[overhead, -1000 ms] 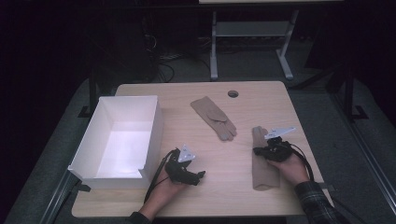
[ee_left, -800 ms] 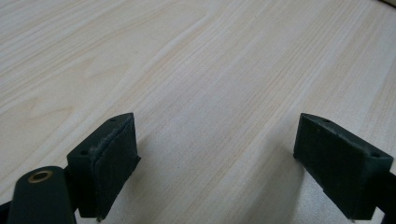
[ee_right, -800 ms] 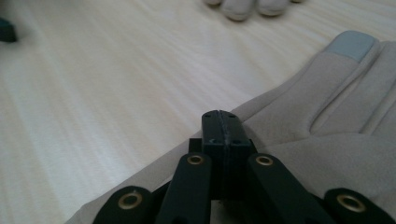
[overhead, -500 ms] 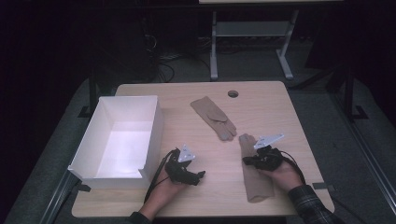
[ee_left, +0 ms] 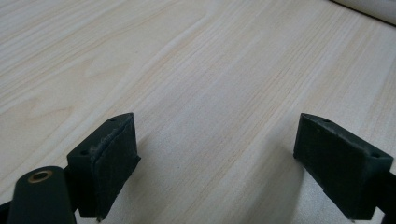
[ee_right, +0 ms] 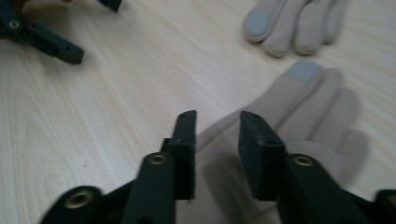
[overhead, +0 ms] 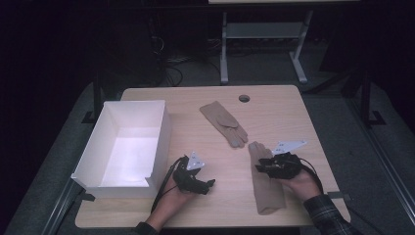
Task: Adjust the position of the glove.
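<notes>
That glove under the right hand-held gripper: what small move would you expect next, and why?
Probably a lift away. The right hand-held gripper has just been opening its jaws; they stand apart above the near glove, gripping nothing. That glove lies flat, fingertips close to the far glove. The left hand-held gripper rests open on bare table, beside the white box.

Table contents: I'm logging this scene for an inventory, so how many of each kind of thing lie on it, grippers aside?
Tan gloves: 2, far glove, near glove
White box: 1
Total: 3
</notes>
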